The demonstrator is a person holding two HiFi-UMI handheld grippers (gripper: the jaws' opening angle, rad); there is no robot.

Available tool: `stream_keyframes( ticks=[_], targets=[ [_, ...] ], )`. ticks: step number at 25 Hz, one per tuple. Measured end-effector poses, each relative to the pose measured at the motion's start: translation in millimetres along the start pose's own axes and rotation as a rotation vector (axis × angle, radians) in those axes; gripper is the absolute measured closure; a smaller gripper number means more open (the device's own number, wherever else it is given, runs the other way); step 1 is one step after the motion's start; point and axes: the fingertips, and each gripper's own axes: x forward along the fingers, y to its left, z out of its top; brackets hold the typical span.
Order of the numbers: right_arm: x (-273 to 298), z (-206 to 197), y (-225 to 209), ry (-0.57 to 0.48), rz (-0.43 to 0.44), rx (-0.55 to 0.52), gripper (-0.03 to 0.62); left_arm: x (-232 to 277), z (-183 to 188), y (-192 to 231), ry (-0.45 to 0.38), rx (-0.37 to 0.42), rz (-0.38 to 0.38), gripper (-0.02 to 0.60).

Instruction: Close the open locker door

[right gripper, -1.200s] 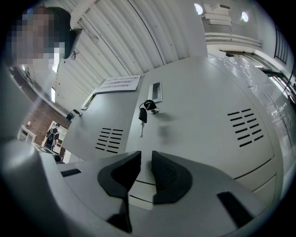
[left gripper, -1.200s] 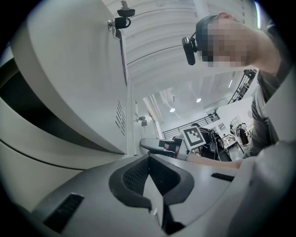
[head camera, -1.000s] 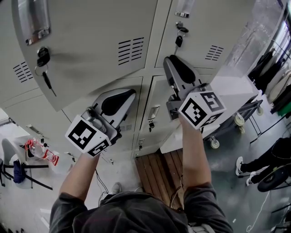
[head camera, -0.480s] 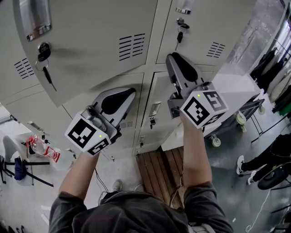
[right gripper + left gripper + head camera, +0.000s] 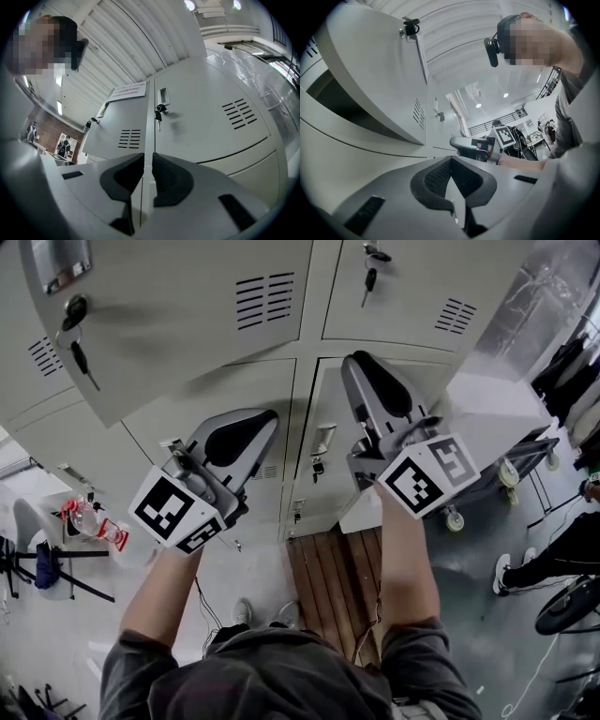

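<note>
The open locker door (image 5: 178,324) stands swung out at the upper left, with louvre slots and a key (image 5: 73,320) hanging in its lock. My left gripper (image 5: 269,418) is below its lower edge, apart from it, shut and holding nothing. The left gripper view has the door (image 5: 375,79) above and to the left of that gripper (image 5: 451,159), with the dark locker opening (image 5: 333,101) behind it. My right gripper (image 5: 361,360) points at the closed lockers to the right. Its jaws (image 5: 147,157) have just been closing and keep a narrow gap with nothing between them.
A closed upper locker (image 5: 412,287) to the right has a key (image 5: 370,268) in its lock. Below are a wooden platform (image 5: 337,577), a wheeled cart (image 5: 506,474), a bottle (image 5: 89,521) on the left and a person's legs (image 5: 544,563) at the right.
The lockers sit higher in the head view than before. My right gripper has come a little lower and nearer to me. The left gripper has hardly moved.
</note>
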Motion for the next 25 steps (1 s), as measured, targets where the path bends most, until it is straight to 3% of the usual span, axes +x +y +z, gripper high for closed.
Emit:
stream_keyframes(
  ticks=[11, 25],
  targets=[
    [-34, -49, 52, 0.075, 0.006, 0.098, 0.551, -52, 0, 5, 0.014, -0.022, 0.017, 0.568],
    [-23, -89, 204, 0.12, 0.037, 0.155, 0.569, -199, 18, 19, 0.027, -0.071, 0.047, 0.568]
  ],
)
